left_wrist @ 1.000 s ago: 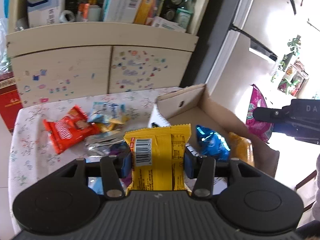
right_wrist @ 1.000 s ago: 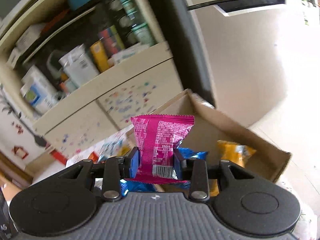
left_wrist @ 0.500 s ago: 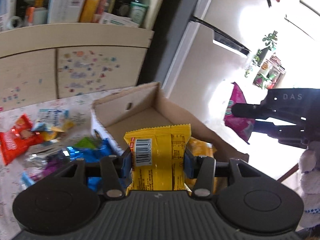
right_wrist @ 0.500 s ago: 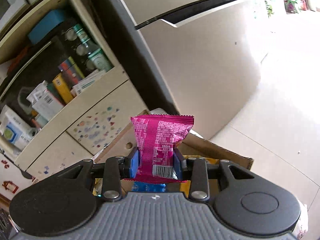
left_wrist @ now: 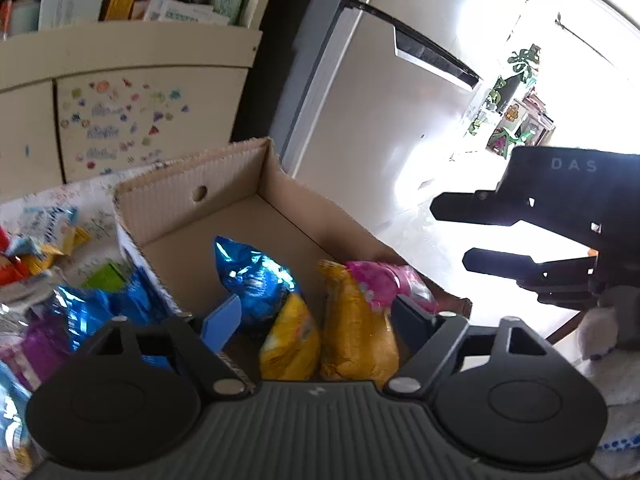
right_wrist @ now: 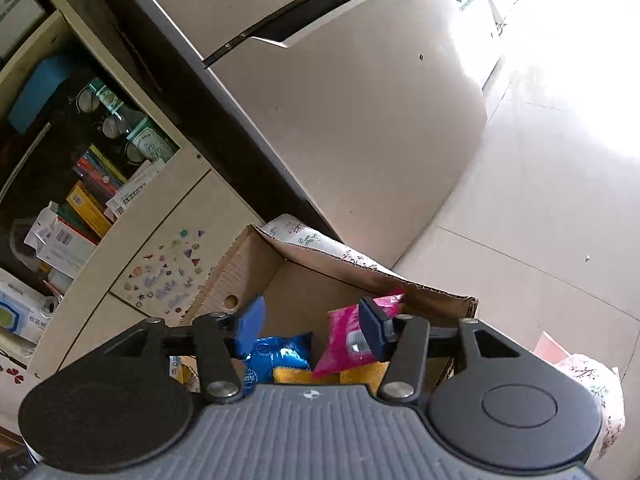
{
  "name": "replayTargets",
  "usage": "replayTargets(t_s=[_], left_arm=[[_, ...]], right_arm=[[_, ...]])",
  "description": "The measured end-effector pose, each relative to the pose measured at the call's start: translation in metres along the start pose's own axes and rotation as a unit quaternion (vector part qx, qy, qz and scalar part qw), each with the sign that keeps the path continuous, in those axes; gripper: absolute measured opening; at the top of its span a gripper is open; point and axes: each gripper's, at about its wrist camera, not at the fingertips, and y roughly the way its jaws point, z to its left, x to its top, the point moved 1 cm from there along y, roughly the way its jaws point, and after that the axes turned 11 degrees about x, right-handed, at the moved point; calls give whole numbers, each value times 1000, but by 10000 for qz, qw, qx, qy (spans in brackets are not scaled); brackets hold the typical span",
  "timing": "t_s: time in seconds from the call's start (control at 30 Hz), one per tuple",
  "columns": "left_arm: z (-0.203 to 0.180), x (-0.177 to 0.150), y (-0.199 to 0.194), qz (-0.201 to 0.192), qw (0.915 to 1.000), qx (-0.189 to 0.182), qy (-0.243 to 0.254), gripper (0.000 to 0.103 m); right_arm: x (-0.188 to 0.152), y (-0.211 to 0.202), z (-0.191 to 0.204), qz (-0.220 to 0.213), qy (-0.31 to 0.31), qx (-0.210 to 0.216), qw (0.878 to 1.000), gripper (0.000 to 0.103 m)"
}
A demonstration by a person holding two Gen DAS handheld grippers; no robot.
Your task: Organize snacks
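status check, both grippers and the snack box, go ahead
Left gripper jaws opening, nothing between them. Right gripper jaws opening, pink packet loose below. Cardboard box holds blue, yellow, pink packets. Nothing blocking.

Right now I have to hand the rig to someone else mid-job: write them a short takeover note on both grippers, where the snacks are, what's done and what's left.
Left gripper: jaws opening, nothing between the pads; it is over the cardboard box.
Right gripper: jaws opening, no pad pressing on anything; it is over the same box.
In the box: blue packet, yellow packet, orange packet, pink packet lying on the orange one.
Done: those four are boxed.
Left: loose snacks on the table beside the box, including blue wrappers and a purple one. Pick those up next.
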Motion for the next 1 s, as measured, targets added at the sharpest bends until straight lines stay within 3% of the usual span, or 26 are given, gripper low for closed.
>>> replayTargets(t_s=[0.53, 1.0], left_arm=[[83, -1, -52, 27, 9985, 539, -36, 87], [150, -30, -69, 197, 9926, 1200, 42, 88]], right_arm=[[-22, 23, 35, 608, -582, 602, 9946, 65], [-54, 43, 77, 1208, -1388, 1071, 9771, 68]])
